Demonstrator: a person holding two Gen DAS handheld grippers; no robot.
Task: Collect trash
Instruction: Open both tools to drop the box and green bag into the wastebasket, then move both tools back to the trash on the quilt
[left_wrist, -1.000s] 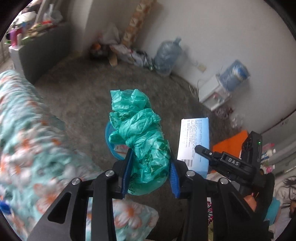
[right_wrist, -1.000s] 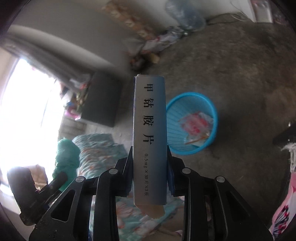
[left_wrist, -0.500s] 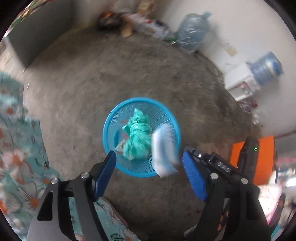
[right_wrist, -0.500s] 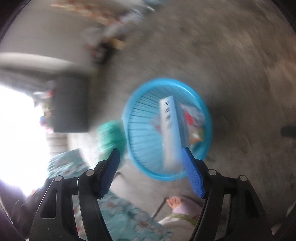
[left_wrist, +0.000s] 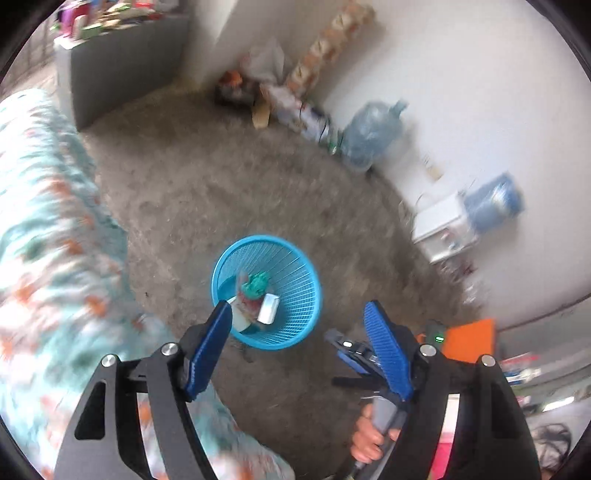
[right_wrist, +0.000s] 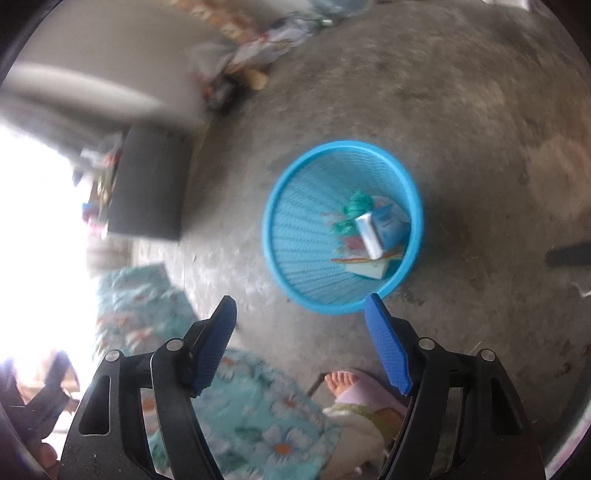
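Note:
A blue mesh basket (left_wrist: 266, 239) stands on the grey floor below both grippers. Inside it lie a crumpled green plastic bag (left_wrist: 256, 282), a white-and-blue medicine box (left_wrist: 268, 313) and other scraps. My left gripper (left_wrist: 297, 308) hangs above the basket's near side, open, with nothing between its blue pads. The right wrist view shows the same basket (right_wrist: 343, 144) with the green bag (right_wrist: 354, 206) and the box (right_wrist: 369, 232) at its bottom. My right gripper (right_wrist: 301, 300) hovers above the basket's near rim. Its jaws are opening and hold nothing.
Floral bedding (left_wrist: 44, 258) fills the left side. A grey cabinet (left_wrist: 118, 62), clutter along the wall, a water jug (left_wrist: 373, 133) and a white dispenser (left_wrist: 443, 229) ring the floor. A person's bare foot (right_wrist: 341, 380) is near the basket.
Both grippers opened and let go. The green bag and the medicine box fell into the blue basket and now lie at its bottom.

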